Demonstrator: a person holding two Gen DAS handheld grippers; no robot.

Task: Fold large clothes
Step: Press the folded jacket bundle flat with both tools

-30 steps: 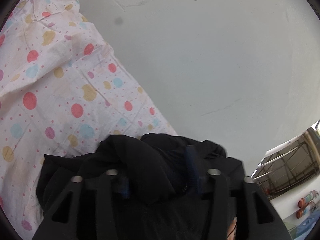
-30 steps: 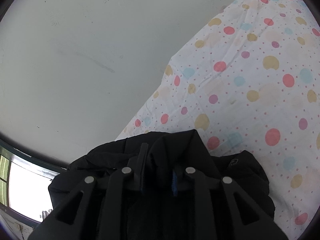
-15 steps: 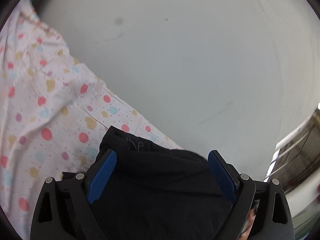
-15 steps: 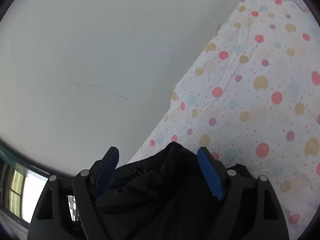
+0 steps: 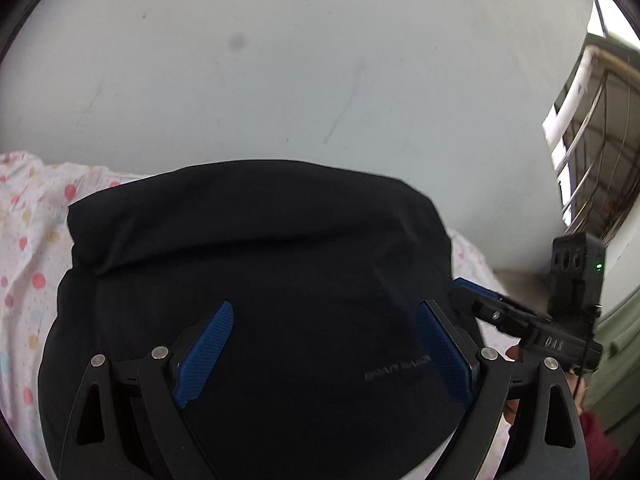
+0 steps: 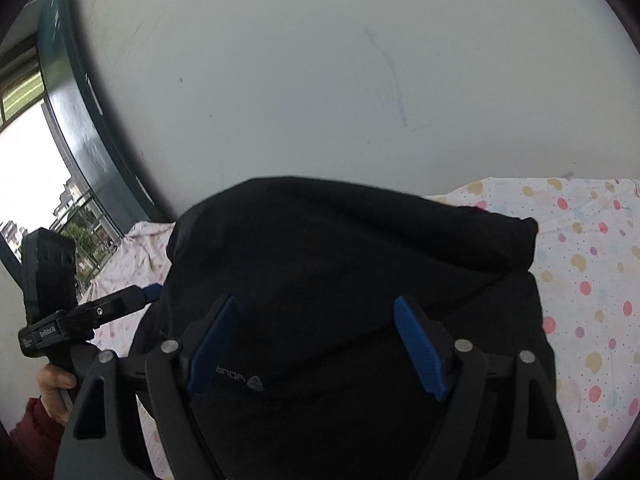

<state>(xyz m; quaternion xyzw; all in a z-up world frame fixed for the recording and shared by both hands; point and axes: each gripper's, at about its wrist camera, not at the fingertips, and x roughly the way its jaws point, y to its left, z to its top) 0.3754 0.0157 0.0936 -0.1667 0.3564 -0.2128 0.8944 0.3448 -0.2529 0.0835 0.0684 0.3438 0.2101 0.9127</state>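
Note:
A black garment (image 5: 256,264) lies folded in a thick bundle on a bed sheet with coloured dots (image 5: 28,248). My left gripper (image 5: 324,316) is open, its blue pads (image 5: 204,352) spread above the bundle and holding nothing. My right gripper (image 6: 316,312) is also open above the same garment (image 6: 352,256), its blue pads (image 6: 420,348) apart. Each gripper shows in the other's view: the right one (image 5: 472,292) at the right edge, the left one (image 6: 140,294) at the left edge.
A plain pale wall (image 5: 320,60) stands right behind the bed. A window with a dark frame (image 6: 68,92) is at the left of the right wrist view. A metal rack (image 5: 592,152) stands at the far right of the left wrist view.
Both grippers were shut on the black garment a second ago. They opened, let it go and drew back, so the folded bundle now lies on the sheet.

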